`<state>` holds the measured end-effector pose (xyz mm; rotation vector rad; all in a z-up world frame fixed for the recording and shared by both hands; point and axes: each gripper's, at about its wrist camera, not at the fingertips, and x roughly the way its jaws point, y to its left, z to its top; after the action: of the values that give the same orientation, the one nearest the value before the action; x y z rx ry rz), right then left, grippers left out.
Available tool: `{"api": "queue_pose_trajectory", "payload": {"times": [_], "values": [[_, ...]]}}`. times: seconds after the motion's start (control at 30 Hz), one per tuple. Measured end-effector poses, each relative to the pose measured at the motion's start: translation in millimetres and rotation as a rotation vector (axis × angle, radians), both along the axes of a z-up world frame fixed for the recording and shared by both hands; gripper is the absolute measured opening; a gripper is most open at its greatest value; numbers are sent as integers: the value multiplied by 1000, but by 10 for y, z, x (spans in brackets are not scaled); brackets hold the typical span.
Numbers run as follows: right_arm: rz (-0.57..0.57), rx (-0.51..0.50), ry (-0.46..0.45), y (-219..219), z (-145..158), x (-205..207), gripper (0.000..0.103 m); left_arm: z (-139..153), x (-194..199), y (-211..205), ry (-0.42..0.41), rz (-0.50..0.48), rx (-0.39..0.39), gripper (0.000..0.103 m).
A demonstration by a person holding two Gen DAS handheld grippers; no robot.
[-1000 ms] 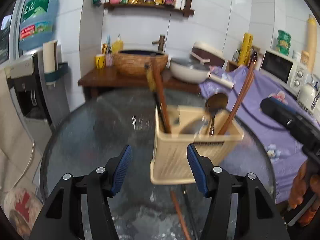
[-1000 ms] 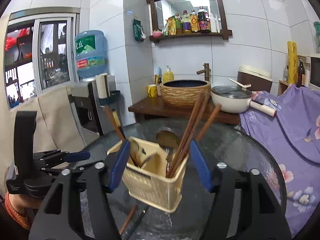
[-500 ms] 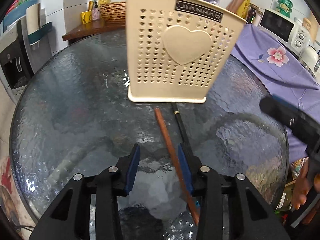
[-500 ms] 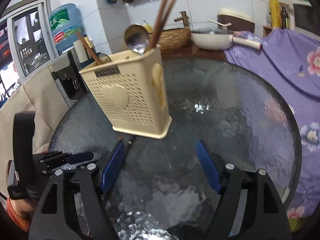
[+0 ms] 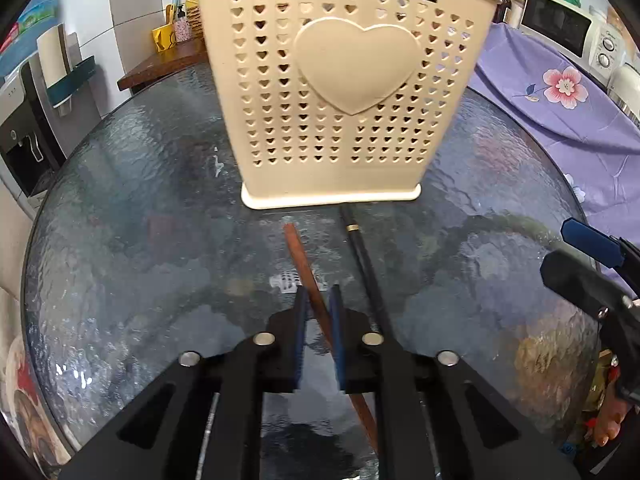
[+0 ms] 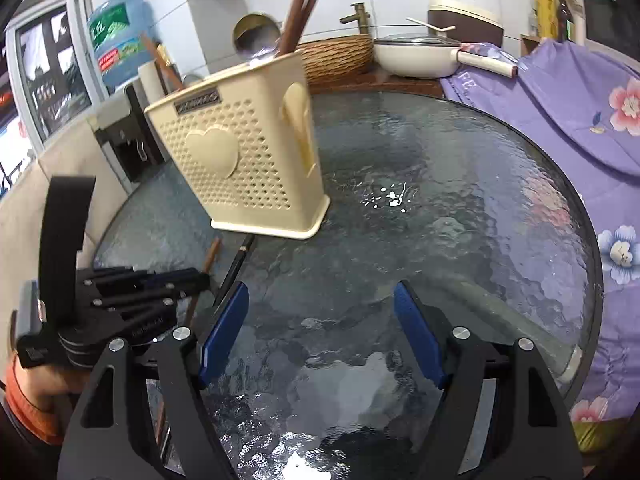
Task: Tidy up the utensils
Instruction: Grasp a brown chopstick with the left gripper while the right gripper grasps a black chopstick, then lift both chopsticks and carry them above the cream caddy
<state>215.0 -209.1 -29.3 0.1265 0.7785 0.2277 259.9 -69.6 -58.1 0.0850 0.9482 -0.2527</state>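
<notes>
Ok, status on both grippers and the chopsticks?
Left gripper shut on brown chopstick. Right gripper open, empty. Black chopstick loose beside it. Caddy close ahead.

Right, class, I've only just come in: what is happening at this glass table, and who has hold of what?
A person with a gripper in each hand is tidying utensils. The left gripper has closed its blue pads around a brown chopstick lying on the glass table, just in front of the cream utensil holder. A black chopstick lies beside it, untouched. The right gripper is open and holds nothing. The holder already contains chopsticks and a spoon.
</notes>
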Motion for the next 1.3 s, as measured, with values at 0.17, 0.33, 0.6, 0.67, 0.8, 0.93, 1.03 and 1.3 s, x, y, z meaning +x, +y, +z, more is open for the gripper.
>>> {"api": "queue_pose_trajectory", "payload": {"times": [0.17, 0.33, 0.6, 0.67, 0.8, 0.93, 1.03, 1.3], "values": [[48, -35, 44, 198, -98, 80, 75, 9, 31, 221, 0, 22, 6, 10], [114, -68, 88, 480, -198, 201, 74, 10, 72, 406, 10, 36, -14, 9], [166, -155, 134, 912, -290, 419, 57, 5, 90, 476, 10, 37, -22, 9], [172, -180, 147, 1009, -318, 480, 51, -1, 99, 485, 12, 35, -22, 9], [170, -221, 138, 1134, -341, 542, 41, -5, 102, 479, 7, 27, -20, 9], [191, -227, 135, 1183, -341, 595, 29, -9, 104, 486, 3, 26, -24, 9], [228, -239, 134, 1272, -332, 592, 17, -10, 119, 469, 2, 24, -17, 9], [246, -233, 138, 1223, -333, 579, 8, -17, 120, 402, -1, 6, -25, 9]]}}
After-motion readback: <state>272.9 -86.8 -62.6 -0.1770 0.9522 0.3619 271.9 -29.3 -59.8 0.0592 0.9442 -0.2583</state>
